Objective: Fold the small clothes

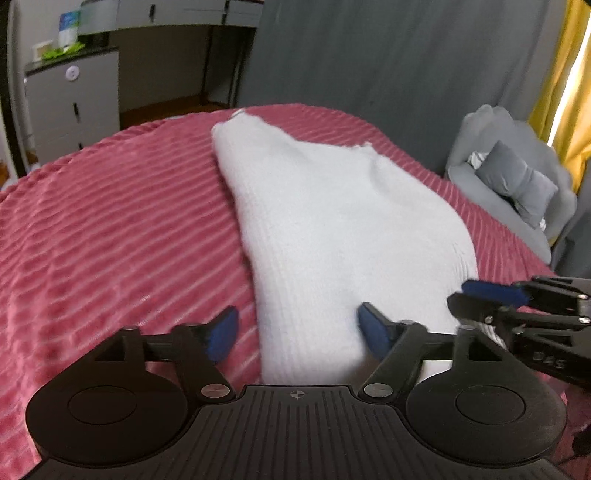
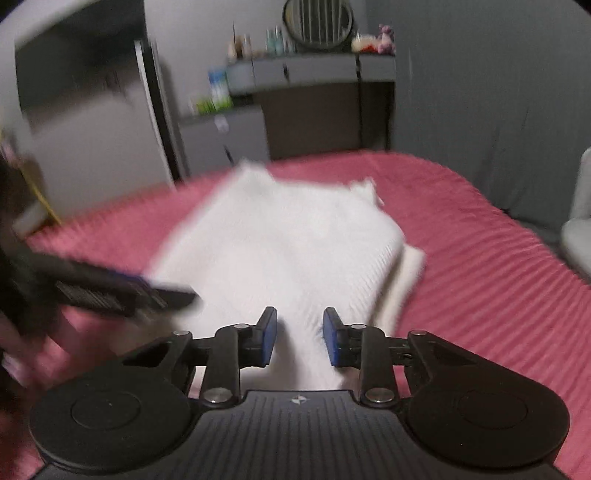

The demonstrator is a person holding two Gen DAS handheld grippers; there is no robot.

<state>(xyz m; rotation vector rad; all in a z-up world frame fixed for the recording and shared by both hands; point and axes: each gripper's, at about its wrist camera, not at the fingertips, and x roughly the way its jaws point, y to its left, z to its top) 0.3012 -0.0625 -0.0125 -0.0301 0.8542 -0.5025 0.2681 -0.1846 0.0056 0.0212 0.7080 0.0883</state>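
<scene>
White ribbed knit, the garment (image 1: 332,229) lies folded on the pink corduroy-striped bed (image 1: 110,221), a second layer peeking out at its right edge. My left tongs (image 1: 295,332) gape wide over its near end, gripping nothing. My right tongs (image 2: 299,339) stand narrowly parted over cloth; whether they pinch it, I cannot tell.

Folded garment (image 1: 332,229) lying on the bed cover (image 1: 110,229), reaching from the near edge toward the far side. Left gripper (image 1: 297,332) at the garment's near end, astride its near left edge. Right gripper (image 1: 476,295) just right of it, at the garment's near right corner. Beyond the bed, far left, a drawer unit (image 1: 74,110) beside a desk (image 1: 177,18). Far right, a chair (image 1: 517,184) with a cushion (image 1: 517,181) on it.
</scene>
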